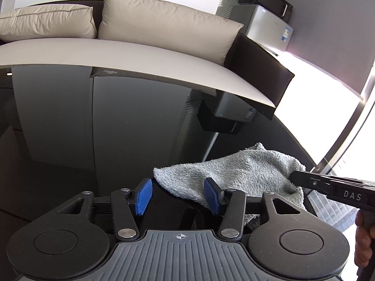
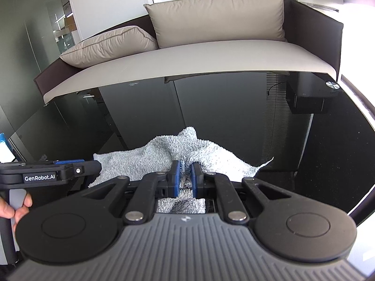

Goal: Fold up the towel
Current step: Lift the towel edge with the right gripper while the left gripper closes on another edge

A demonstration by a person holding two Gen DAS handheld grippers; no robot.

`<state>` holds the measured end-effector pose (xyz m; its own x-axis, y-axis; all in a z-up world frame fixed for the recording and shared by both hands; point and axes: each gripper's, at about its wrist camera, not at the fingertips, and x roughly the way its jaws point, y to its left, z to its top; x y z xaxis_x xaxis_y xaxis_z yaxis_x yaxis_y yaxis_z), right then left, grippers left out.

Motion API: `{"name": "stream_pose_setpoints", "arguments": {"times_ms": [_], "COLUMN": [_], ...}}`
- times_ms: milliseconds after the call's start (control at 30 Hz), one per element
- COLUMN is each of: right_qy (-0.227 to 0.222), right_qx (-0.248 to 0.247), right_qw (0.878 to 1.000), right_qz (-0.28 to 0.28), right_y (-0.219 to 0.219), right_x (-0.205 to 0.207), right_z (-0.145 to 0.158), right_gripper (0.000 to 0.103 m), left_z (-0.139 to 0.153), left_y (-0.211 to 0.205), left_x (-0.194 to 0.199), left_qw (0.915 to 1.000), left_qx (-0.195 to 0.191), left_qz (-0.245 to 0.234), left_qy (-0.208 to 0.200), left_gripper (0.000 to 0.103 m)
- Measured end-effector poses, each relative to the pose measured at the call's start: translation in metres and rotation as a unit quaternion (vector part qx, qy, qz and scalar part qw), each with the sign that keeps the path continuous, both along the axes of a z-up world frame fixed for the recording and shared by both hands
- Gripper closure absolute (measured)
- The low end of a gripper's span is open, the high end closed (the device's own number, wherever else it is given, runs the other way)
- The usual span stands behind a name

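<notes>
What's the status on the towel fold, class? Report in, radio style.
Right gripper pinched shut on grey towel. Left gripper part open at towel's edge, not gripping. Towel crumpled on black table. Nothing in the way.

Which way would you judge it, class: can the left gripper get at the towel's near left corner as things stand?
Probably yes: the left gripper is open, the towel corner lies just ahead, with bare table around it.

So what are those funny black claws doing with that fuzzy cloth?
A person is holding a claw in each hand to fold a fluffy grey terry towel on a shiny black glass table. The right claw is pinched shut on a bunched part of the towel. The left claw is open at the towel's edge, with nothing pinched in it yet. The towel is crumpled, not folded yet.
</notes>
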<state>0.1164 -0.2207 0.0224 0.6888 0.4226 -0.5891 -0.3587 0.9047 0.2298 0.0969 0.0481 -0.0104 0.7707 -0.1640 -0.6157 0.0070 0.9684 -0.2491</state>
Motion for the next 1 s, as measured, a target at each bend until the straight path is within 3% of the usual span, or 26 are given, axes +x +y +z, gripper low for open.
{"name": "stream_pose_setpoints", "arguments": {"times_ms": [67, 133, 233, 367, 600, 867, 1000], "right_qy": [-0.006, -0.011, -0.018, -0.006, 0.036, 0.026, 0.040], "right_qx": [0.004, 0.019, 0.039, 0.040, 0.073, 0.113, 0.112], "right_qw": [1.000, 1.000, 0.998, 0.995, 0.990, 0.981, 0.982], "right_qz": [-0.003, -0.014, -0.042, -0.088, -0.113, -0.154, -0.148], "right_y": [-0.003, -0.011, -0.027, -0.047, -0.062, -0.077, -0.079], "right_x": [-0.001, 0.000, 0.000, 0.008, 0.029, 0.054, 0.060], "right_z": [0.002, 0.005, 0.010, 0.005, -0.016, -0.021, -0.023], "right_gripper": [0.088, 0.072, 0.059, 0.058, 0.054, 0.054, 0.054], "left_z": [0.000, 0.000, 0.000, -0.001, -0.003, -0.004, -0.006], "left_y": [0.001, 0.003, 0.005, 0.006, 0.002, -0.004, -0.005], "left_x": [0.002, 0.004, 0.008, 0.013, 0.014, 0.015, 0.016], "left_qw": [1.0000, 1.0000, 0.9999, 0.9999, 0.9999, 0.9998, 0.9997], "left_qx": [0.002, 0.000, 0.000, 0.000, 0.012, 0.021, 0.023], "left_qz": [0.004, 0.007, 0.012, 0.014, 0.004, -0.004, -0.006], "left_qy": [-0.002, -0.001, -0.001, 0.002, -0.005, -0.004, -0.004], "left_gripper": [0.058, 0.058, 0.058, 0.058, 0.059, 0.072, 0.088]}}
